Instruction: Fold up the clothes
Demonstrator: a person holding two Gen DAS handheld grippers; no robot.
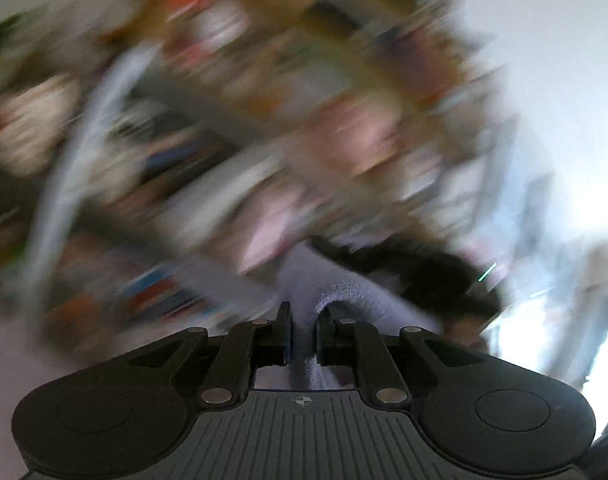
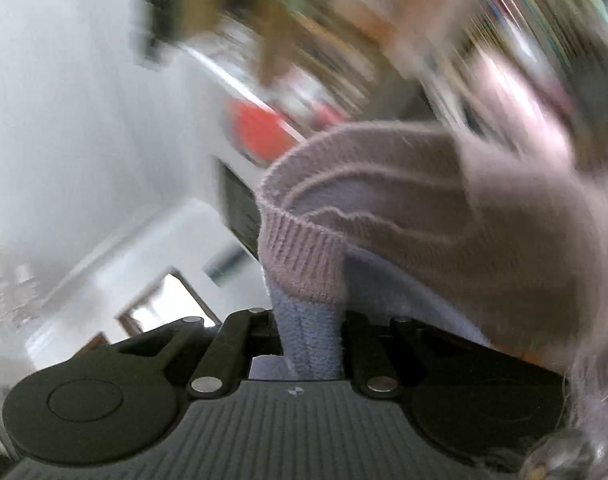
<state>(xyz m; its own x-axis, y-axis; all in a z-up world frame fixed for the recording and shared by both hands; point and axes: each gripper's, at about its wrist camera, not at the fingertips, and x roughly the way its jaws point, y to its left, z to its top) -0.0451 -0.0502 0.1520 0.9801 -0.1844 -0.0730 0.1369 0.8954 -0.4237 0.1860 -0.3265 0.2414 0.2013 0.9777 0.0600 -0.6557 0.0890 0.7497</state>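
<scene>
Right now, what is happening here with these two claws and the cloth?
A person is holding a knitted garment, lilac-pink with a pale blue part, up in the air with both handheld claws. The right claw is shut on a bunched blue fold just below a ribbed edge. The left claw is shut on another fold of the same knit. The room behind is blurred in both views. No fold can be seen yet; the garment hangs between the claws.

Mauve-pink ribbed knit garment [image 2: 444,216]: fine vertical ribbing along hem, lavender-blue inner face showing toward 6 o'clock. Matte black two-finger right gripper [image 2: 309,334]: grey ridged stripes on body. Blurred orange-red patch [image 2: 260,128] at 11 o'clock of the garment. Pale white wall [image 2: 64,100] at 9 o'clock.
</scene>
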